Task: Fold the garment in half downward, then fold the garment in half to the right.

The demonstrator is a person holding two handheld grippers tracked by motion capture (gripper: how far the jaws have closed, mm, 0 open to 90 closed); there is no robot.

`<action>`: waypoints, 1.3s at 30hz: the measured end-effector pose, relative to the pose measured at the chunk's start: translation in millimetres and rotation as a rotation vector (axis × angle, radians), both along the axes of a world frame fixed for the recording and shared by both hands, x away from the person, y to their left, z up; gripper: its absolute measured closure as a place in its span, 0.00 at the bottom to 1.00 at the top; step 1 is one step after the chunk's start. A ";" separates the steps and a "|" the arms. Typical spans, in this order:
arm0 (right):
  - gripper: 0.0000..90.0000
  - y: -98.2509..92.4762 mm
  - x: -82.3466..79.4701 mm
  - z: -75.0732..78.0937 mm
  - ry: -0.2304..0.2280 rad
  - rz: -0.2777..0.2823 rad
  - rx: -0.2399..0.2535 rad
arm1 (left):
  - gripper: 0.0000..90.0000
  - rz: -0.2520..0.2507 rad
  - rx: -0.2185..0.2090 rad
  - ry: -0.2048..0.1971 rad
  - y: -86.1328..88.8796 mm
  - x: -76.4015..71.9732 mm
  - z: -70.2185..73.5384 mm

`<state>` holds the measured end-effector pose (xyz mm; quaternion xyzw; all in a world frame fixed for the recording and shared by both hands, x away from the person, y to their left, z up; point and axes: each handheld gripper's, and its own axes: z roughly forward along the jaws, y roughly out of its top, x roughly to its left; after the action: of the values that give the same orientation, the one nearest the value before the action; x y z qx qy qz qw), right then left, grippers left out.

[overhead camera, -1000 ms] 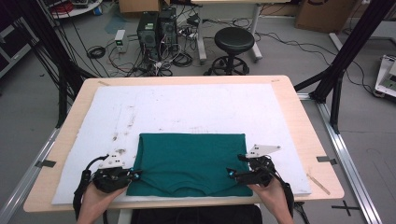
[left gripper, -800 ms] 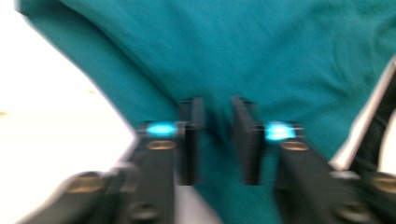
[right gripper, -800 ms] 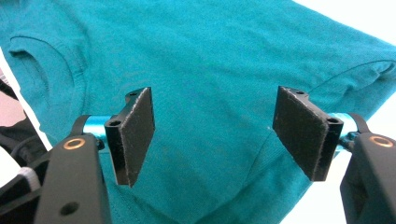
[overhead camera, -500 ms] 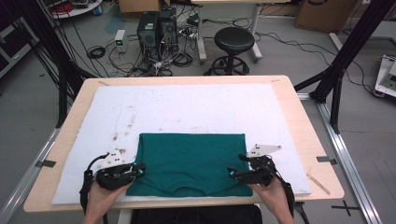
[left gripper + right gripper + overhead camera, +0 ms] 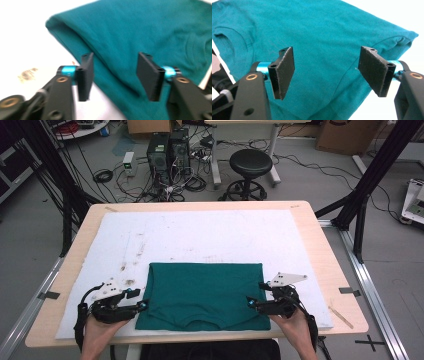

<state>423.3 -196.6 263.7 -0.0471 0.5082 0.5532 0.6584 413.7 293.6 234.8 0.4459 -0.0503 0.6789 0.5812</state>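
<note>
While my two grippers sit at opposite ends of the folded shirt [image 5: 204, 295], the fabric lies between them, its long axis running across the table from one hand to the other, collar at the near edge towards me. My left gripper [image 5: 141, 306] is at the shirt's left edge; its jaws have just been opening and now stand apart with the folded edge of the cloth lying under the gap, nothing pinched. My right gripper [image 5: 249, 302] is over the right edge, jaws wide, pads clear of the fabric, the sleeve fold under them. Both hands are about equally near, so I judge the next grab needs each to close on its own side. Count: one shirt, one white mat [image 5: 210, 232], two grippers.
</note>
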 end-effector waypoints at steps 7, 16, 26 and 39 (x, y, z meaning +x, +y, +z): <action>0.25 -2.7 0.0 1.7 -0.019 0.011 0.024 | 0.31 0.004 -0.022 -0.022 -2.8 -0.5 -0.8; 0.24 -9.2 -2.0 1.2 -0.024 0.029 0.047 | 0.29 -0.039 -0.045 -0.040 3.1 -9.2 -4.9; 0.24 -11.3 -1.9 1.2 -0.024 0.024 0.051 | 0.29 -0.028 -0.047 -0.037 -0.6 -8.2 -4.6; 0.24 -4.7 -4.1 0.5 -0.032 0.034 0.036 | 0.29 0.007 -0.123 -0.019 -13.6 3.2 -7.0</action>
<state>419.2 -201.2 264.1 -0.0524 0.4867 0.5725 0.6577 417.0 280.1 227.8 0.4030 -0.0125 0.6872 0.6044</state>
